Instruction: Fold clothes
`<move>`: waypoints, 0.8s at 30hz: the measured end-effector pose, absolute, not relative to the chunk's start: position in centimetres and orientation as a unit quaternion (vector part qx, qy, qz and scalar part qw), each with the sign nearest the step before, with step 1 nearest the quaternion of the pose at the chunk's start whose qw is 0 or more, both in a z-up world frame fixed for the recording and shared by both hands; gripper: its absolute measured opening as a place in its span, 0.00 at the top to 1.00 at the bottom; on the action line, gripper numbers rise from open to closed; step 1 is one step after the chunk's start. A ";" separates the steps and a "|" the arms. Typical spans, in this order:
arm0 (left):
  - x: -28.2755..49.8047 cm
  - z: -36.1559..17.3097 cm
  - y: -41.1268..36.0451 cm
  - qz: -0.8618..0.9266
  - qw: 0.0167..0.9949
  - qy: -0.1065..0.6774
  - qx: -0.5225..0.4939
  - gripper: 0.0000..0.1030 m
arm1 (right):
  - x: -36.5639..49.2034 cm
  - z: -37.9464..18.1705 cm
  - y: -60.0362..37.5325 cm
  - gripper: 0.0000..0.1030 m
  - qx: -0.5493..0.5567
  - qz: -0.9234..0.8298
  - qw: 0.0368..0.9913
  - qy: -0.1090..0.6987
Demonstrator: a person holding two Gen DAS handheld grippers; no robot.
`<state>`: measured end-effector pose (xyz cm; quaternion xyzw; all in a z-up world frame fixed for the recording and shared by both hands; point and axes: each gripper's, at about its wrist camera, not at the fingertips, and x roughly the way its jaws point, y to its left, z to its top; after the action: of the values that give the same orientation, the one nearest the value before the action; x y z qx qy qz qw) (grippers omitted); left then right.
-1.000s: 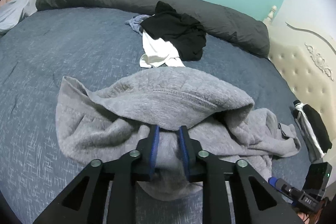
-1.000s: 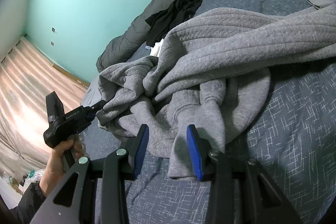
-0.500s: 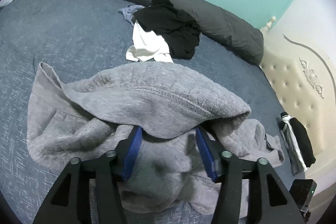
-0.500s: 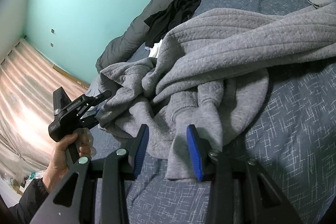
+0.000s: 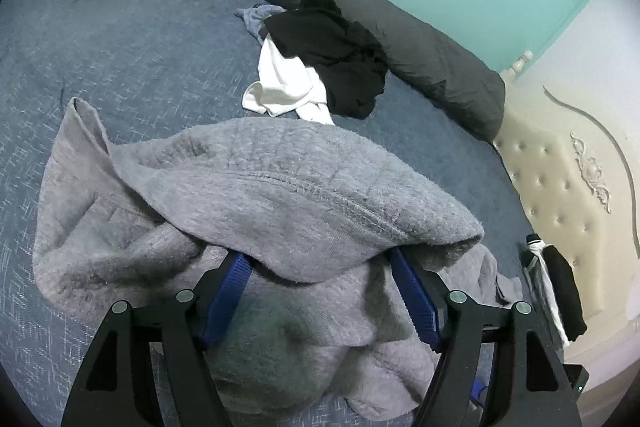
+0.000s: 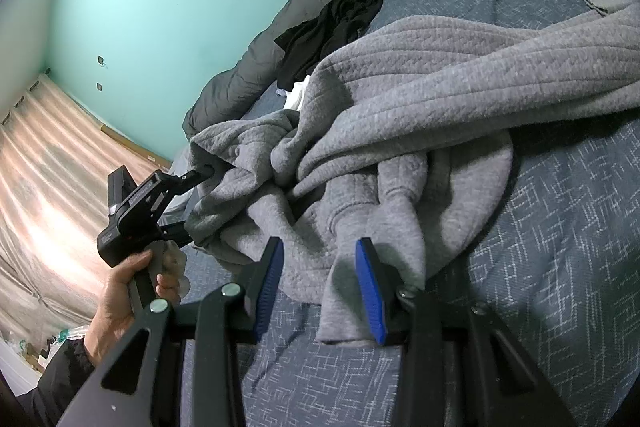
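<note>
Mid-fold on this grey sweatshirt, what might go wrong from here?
1. The left gripper jaws are opening with the bunched grey sweatshirt between them; the lifted fold may slump.
2. The right gripper straddles a hanging edge without pinching it, so closing may catch only one layer.
3. The black and white clothes lie close behind; spreading could drag them.
</note>
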<state>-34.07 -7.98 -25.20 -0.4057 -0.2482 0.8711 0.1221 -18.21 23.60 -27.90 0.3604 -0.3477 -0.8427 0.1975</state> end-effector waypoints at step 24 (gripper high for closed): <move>-35.0 -23.0 -7.8 0.893 0.124 -0.238 -0.360 0.92 | -18.3 -28.0 24.4 0.63 0.363 -0.841 0.202 -0.347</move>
<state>-35.00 -7.78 -22.97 -0.3603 -0.2375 0.8935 0.1245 -18.31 24.42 -28.03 0.3625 -0.3473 -0.8409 0.2019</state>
